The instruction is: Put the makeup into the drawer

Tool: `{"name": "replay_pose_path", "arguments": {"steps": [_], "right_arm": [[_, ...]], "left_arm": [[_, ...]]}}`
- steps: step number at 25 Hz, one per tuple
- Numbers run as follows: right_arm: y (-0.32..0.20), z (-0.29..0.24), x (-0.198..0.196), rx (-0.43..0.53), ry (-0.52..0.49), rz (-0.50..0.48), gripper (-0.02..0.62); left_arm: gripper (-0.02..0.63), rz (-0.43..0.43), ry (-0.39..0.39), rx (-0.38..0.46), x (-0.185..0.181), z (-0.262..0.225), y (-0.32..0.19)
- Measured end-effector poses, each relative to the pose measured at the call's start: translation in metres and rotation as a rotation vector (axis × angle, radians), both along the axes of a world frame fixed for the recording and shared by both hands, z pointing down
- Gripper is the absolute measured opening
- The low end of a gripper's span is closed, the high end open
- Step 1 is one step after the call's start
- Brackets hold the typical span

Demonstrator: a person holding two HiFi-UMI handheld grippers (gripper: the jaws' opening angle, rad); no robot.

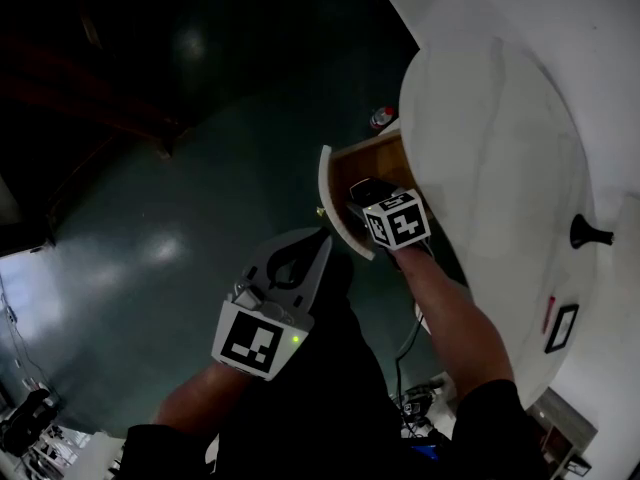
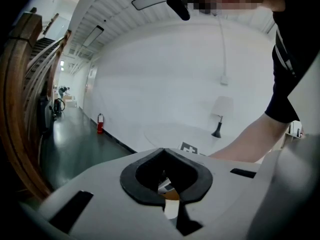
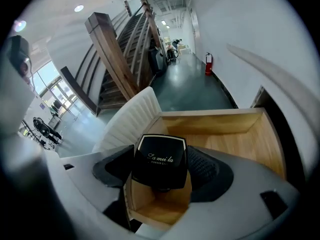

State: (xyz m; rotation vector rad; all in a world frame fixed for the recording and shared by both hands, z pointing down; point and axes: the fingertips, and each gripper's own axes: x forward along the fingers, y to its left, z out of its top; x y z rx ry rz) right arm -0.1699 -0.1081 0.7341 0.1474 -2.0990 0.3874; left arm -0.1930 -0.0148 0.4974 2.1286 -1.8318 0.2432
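In the right gripper view a black powder compact (image 3: 160, 160) with a thin white border and white lettering sits clamped between my right gripper's (image 3: 161, 170) black pads. It hangs over the open wooden drawer (image 3: 230, 136), near the ribbed white front (image 3: 127, 119). The head view shows the right gripper (image 1: 372, 200) over that drawer (image 1: 375, 158), which sticks out from under the white round table (image 1: 500, 118). Lower left, my left gripper (image 1: 300, 256) is held away from the drawer. Its jaws (image 2: 164, 154) are shut with nothing between them.
A red fire extinguisher (image 1: 382, 118) stands on the dark floor by the wall behind the drawer. A small black lamp (image 1: 590, 233) and a framed card (image 1: 562, 328) are on the table. A wooden staircase (image 3: 115, 49) rises to the left.
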Motion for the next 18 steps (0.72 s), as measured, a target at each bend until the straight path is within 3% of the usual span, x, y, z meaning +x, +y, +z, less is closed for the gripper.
{"name": "replay_pose_path", "arguments": {"steps": [18], "right_arm": [[-0.016, 0.073, -0.018, -0.024, 0.132, -0.048, 0.288]], "left_arm": [[0.011, -0.051, 0.023, -0.046, -0.012, 0.020, 0.001]]}}
